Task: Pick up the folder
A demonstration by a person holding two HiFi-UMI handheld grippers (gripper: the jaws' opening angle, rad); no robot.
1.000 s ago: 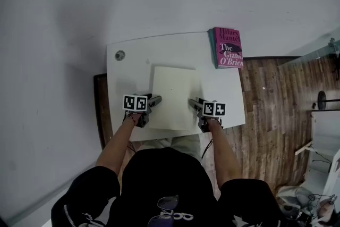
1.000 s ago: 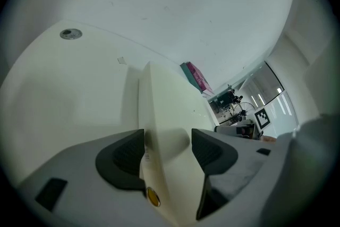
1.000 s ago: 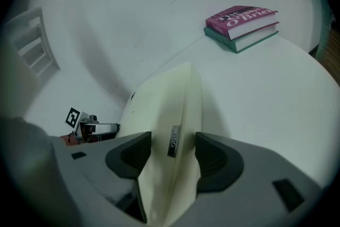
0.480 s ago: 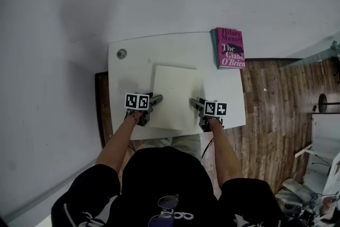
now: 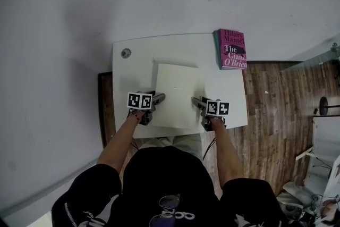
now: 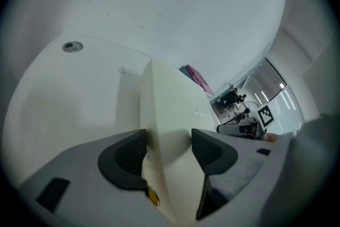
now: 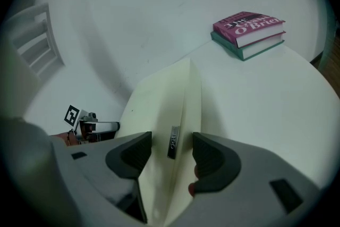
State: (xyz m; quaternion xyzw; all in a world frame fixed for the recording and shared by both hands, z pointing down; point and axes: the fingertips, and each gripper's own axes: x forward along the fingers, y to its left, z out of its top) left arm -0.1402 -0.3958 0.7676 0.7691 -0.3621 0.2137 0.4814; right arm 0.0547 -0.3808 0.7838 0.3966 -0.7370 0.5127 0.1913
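Two claws are clamped on the cream folder [image 5: 178, 94]: the left claw [image 5: 159, 97] is closed on its edge at 9 o'clock, the right claw [image 5: 195, 101] on its edge at 3 o'clock; in each gripper view the folder's edge is seen pinched between the pads. The folder is found at the middle of the white desk [image 5: 139, 69], flat or nearly so; whether it has left the surface cannot be told. A pink book [image 5: 232, 48] is seen at 1 o'clock on the desk, well apart from the folder; a round grommet [image 5: 126, 52] is set at 11 o'clock. The lift is judged to be the step in hand; a thin folder held only by two edges may buckle if the claws are drawn together; it may slip free if one side is raised faster; any loose sheets inside may be spilled if it is tilted.
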